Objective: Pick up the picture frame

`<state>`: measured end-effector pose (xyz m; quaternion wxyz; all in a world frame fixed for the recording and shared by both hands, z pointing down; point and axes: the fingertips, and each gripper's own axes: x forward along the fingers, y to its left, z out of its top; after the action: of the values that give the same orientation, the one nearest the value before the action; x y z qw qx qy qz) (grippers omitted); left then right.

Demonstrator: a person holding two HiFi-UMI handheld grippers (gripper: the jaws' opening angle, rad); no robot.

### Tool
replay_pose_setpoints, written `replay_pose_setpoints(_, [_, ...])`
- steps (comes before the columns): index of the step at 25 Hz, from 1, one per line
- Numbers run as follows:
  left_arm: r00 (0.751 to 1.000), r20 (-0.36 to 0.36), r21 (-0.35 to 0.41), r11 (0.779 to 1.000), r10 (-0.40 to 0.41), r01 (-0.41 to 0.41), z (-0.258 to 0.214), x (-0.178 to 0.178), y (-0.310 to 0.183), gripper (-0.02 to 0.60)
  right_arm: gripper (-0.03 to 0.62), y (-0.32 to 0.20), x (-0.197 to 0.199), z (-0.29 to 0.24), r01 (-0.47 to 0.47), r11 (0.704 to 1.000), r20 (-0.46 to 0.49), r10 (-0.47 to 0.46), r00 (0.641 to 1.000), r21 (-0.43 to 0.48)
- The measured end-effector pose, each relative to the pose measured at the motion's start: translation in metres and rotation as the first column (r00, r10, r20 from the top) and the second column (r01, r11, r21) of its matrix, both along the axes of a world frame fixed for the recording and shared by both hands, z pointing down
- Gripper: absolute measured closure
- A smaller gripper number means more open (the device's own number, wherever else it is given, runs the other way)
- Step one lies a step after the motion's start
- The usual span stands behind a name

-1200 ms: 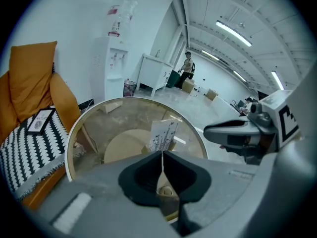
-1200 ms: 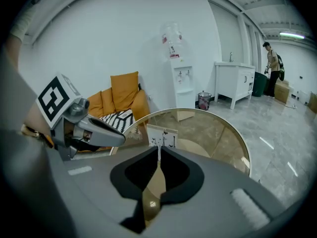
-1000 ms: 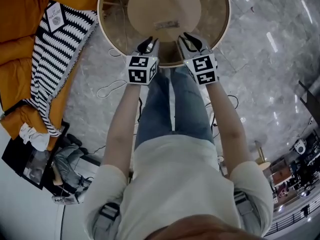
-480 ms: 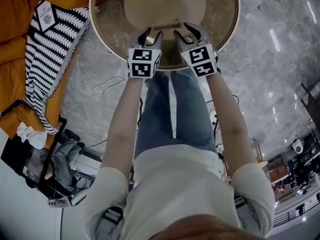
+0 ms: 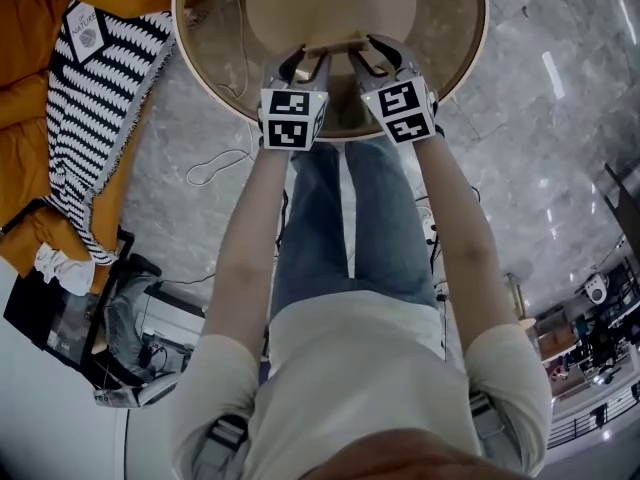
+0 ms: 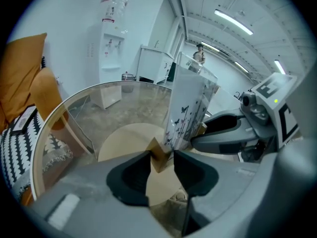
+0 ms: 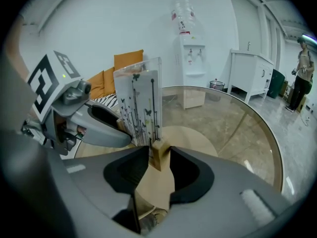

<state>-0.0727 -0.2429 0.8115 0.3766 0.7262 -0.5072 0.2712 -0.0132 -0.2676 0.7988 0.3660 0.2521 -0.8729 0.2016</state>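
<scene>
Frame (image 5: 335, 45) on table (image 5: 455, 38) (striped throw (image 5: 100, 108) nearby)

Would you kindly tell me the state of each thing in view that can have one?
Picture frame: upright on its wooden base, on the table.
Left gripper: open, jaws just opened, one end of the base between them.
Right gripper: jaws just closing round the other end; whether they press on it is unclear.
Glass table: standing, bearing the frame.
Striped blanket: spread out on the orange sofa.
</scene>
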Motion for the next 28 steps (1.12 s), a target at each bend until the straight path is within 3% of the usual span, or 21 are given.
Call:
replay_pose_setpoints(11, [1.000, 0.009, 0.010, 1.000, -0.001, 0.001, -0.016, -0.001, 0.007, 0.448, 0.467, 0.007, 0.001, -0.015, -0.049, 0.999, -0.011, 0.049, 0.999, 0.015])
replay_pose_setpoints(28, [1.000, -0.001, 0.088, 0.996, 0.030, -0.030, -0.119, -0.001, 0.040, 0.448, 0.468, 0.044, 0.003, -0.122, -0.111, 0.989, 0.006, 0.111, 0.994, 0.098])
